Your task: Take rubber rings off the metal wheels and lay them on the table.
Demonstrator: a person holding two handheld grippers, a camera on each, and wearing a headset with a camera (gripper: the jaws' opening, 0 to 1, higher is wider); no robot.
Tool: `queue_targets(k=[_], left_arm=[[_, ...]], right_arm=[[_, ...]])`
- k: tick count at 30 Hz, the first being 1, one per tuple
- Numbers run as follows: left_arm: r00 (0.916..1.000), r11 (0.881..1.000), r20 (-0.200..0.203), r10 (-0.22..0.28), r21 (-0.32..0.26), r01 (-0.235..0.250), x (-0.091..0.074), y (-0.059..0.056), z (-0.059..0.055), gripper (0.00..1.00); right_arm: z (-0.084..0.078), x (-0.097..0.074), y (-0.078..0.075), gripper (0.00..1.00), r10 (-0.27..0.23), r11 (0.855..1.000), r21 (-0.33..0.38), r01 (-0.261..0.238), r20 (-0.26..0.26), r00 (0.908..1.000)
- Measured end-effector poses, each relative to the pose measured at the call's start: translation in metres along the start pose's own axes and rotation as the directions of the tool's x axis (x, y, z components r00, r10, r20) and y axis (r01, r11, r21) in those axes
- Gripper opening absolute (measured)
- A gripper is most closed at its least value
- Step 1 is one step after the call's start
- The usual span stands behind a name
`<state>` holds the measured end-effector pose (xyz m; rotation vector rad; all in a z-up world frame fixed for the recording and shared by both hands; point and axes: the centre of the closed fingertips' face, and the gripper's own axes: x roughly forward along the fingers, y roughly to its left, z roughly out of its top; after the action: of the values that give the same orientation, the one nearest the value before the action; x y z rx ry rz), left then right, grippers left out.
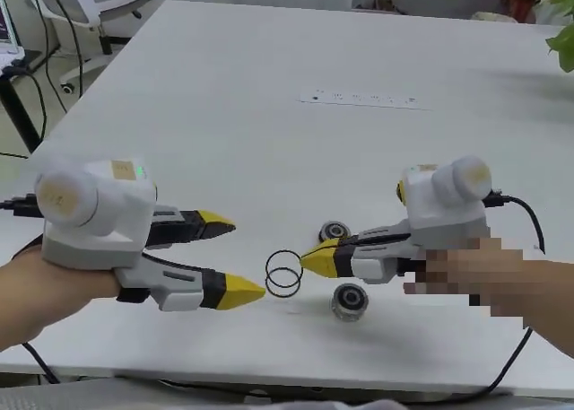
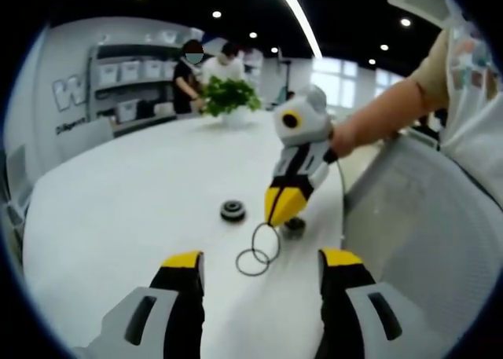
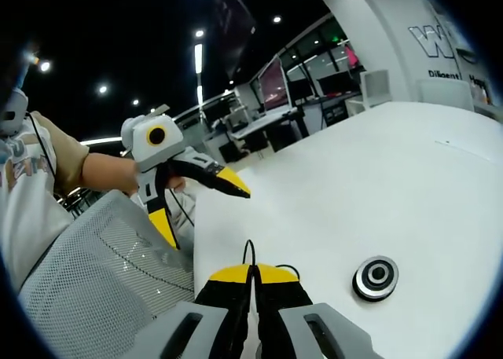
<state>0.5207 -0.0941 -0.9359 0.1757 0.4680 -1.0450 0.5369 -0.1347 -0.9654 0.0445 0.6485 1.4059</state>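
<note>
While it hovered near left, left tool (image 1: 242, 256): stood open, empty.
right tool (image 1: 308, 259): closed on rubber ring (image 1: 283, 266).
metal wheels (image 1: 350, 300): lay on worktop (image 1: 269, 114).

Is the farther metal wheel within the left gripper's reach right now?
Probably yes: the left gripper is open, bare table lies between it and the wheel, and the right gripper sits to one side.

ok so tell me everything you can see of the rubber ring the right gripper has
A thin black rubber ring, a plain round loop. The right gripper has its yellow-tipped jaws shut on one edge of it. The rest of the loop sits low over the white table; whether it rests there I cannot tell. It overlaps a second ring of the same kind that lies flat.
</note>
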Motion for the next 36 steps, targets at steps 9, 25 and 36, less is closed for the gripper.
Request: queue_targets(k=[9,25,36], left_arm=[[0.9999,1.0,0.001,0.015,-0.01,-0.015,-0.005,0.005,-0.003,0.6],[0.9995,0.999,-0.005,0.03,-0.036,-0.03,-0.01,0.007,-0.013,0.59],[0.9993,0.999,-0.02,0.032,-0.042,-0.033,-0.009,0.005,-0.018,0.59]], right_arm=[[-0.009,0.008,-0.01,0.0,-0.022,1.0,0.017,0.023,-0.028,0.9994],[-0.025,0.014,-0.027,0.0,-0.101,0.993,0.047,0.105,-0.082,0.9915],[-0.032,0.013,-0.03,0.0,-0.139,0.989,0.045,0.144,-0.103,0.9849]])
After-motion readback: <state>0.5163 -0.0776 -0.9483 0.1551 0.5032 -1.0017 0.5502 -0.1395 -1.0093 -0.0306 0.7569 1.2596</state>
